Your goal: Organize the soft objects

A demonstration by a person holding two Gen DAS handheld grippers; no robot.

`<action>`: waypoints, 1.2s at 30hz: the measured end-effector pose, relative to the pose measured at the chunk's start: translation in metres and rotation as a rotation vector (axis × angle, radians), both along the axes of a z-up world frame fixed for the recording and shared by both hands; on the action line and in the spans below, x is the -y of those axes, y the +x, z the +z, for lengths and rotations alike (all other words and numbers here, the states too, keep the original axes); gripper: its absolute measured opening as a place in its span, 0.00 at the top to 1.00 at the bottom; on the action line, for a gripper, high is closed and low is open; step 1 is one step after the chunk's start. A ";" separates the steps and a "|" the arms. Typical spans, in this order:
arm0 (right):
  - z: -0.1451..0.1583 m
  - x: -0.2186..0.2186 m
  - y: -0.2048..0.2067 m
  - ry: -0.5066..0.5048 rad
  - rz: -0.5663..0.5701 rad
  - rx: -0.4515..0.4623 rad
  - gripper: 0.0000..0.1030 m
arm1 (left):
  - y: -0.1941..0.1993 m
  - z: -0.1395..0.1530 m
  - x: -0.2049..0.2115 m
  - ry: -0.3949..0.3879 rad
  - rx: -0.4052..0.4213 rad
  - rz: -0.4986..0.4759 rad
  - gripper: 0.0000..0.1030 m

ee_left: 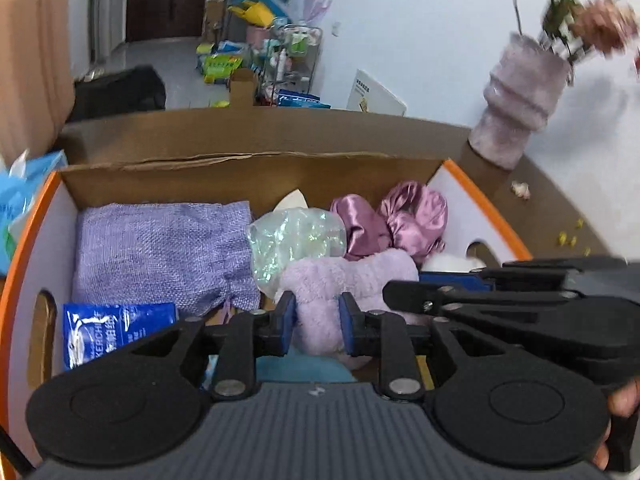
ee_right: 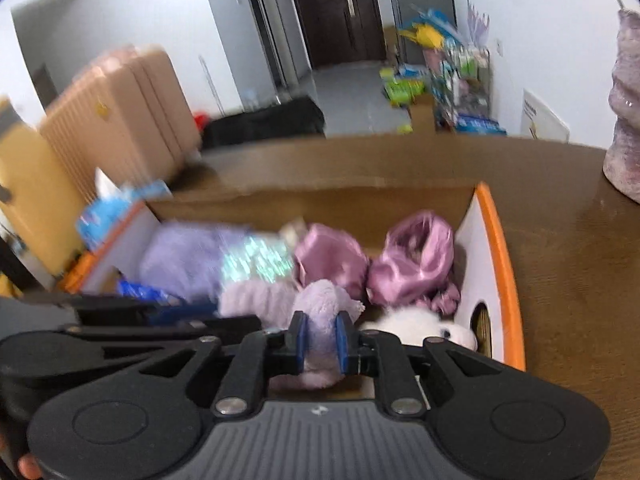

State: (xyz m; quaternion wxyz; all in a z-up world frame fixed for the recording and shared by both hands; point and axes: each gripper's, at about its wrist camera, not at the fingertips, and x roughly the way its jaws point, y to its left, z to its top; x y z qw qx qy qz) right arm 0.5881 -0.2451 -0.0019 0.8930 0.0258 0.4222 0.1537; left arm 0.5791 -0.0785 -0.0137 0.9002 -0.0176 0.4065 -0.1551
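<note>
An open cardboard box (ee_left: 224, 178) with orange-edged white sides sits on a brown table. It holds a purple woven pouch (ee_left: 160, 244), a shiny clear bag (ee_left: 296, 240), pink satin scrunchies (ee_left: 404, 216), a blue tissue pack (ee_left: 108, 328) and a fluffy lilac cloth (ee_left: 348, 280). My left gripper (ee_left: 318, 324) is shut on one end of the lilac cloth. My right gripper (ee_right: 320, 340) is shut on the other end (ee_right: 320, 320), over the box (ee_right: 496, 240). A white plush toy (ee_right: 420, 326) lies to its right.
A fuzzy mauve vase (ee_left: 516, 100) with dried flowers stands on the table at the back right. Small yellow bits (ee_left: 568, 236) lie on the table beside the box. A blue packet (ee_left: 24, 200) lies left of the box. A pink suitcase (ee_right: 120, 112) stands beyond the table.
</note>
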 end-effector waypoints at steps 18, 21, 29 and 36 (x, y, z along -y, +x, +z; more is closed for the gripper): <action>0.123 0.034 -0.083 0.039 -0.038 0.218 0.57 | -0.086 0.124 -0.054 0.070 0.217 0.081 0.32; 0.140 0.041 -0.108 0.057 -0.051 0.271 0.45 | -0.111 0.136 -0.063 0.057 0.253 0.100 0.31; 0.124 0.030 -0.170 -0.041 -0.097 0.621 0.07 | -0.173 0.133 -0.070 0.067 0.558 0.254 0.03; 0.113 0.033 -0.183 -0.006 -0.172 0.644 0.07 | -0.193 0.119 -0.072 0.053 0.566 0.260 0.03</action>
